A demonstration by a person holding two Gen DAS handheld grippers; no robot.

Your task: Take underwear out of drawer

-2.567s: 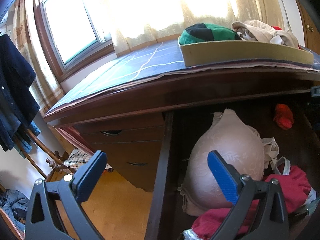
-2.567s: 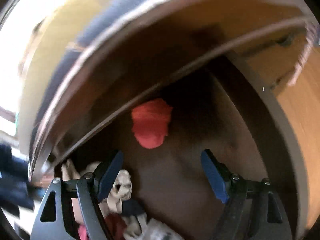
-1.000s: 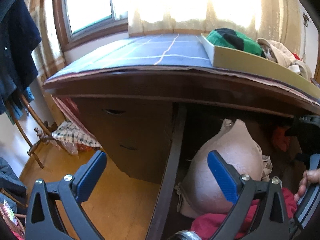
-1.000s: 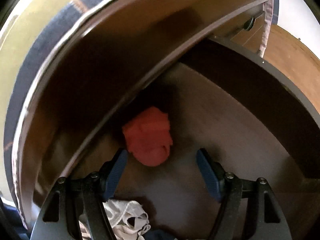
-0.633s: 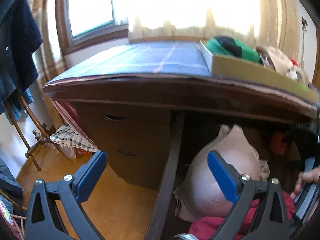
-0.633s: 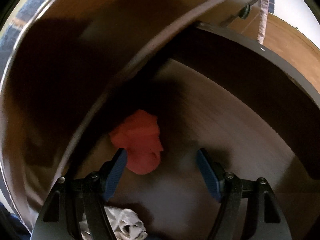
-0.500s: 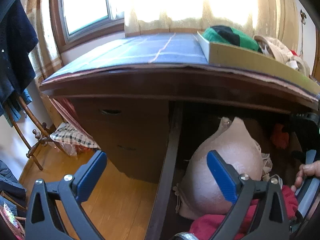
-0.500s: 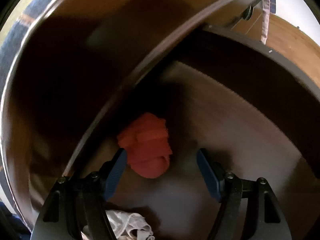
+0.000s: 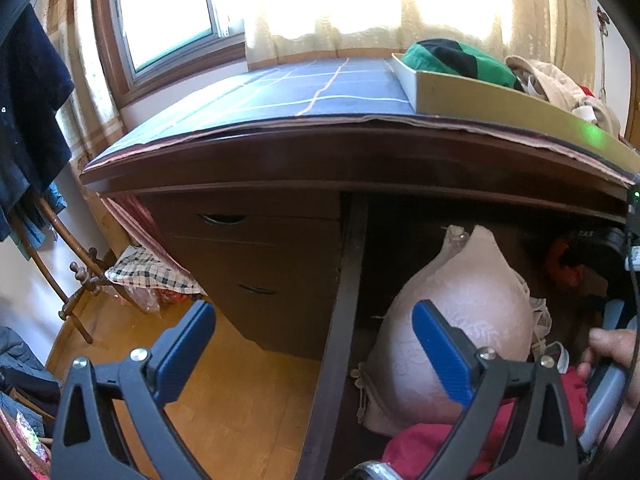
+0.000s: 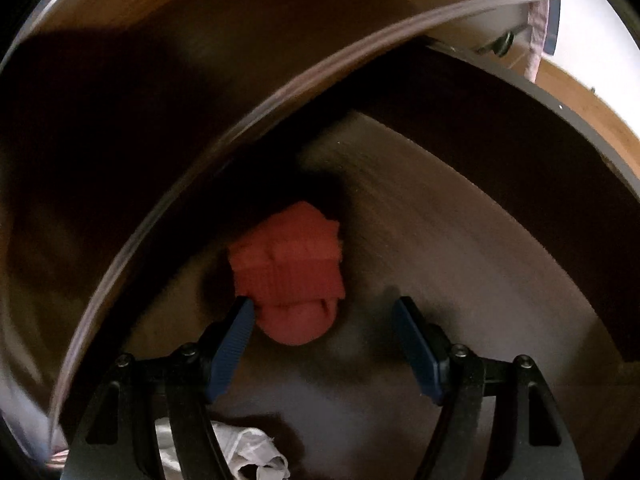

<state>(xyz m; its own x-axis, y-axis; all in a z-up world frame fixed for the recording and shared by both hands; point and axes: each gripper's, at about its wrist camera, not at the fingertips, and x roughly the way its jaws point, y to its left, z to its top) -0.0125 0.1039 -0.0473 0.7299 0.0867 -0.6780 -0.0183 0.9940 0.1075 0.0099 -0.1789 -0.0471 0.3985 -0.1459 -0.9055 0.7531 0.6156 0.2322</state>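
Your right tongs (image 10: 322, 338): jaws standing well apart, nothing gripped. The red rolled underwear (image 10: 290, 270) lies on the drawer (image 10: 460, 264) floor just ahead of them, its near end between the tips and close against the left-hand blue pad (image 10: 234, 340); whether pad and cloth touch, you cannot tell. A white crumpled garment (image 10: 248, 456) sits below the left-hand finger, back toward you.

Your left tongs (image 9: 316, 354): jaws wide, empty, hanging over the drawer's side wall (image 9: 340, 320). Behind the right-hand pad is a beige lace bra cup (image 9: 460, 312); beneath it, a dark red garment (image 9: 424, 444). The red underwear (image 9: 560, 264) shows far to the right of these tongs, deep in the drawer, partly hidden by your other tool (image 9: 600, 248), which your hand (image 9: 612, 348) grips.

Beyond the left tongs: table (image 9: 320, 148) with blue checked cloth (image 9: 304, 92), carrying a yellow tray (image 9: 480, 100) of green-and-black and beige clothing.

Writing: small white letters on the black tool body, too small to read.
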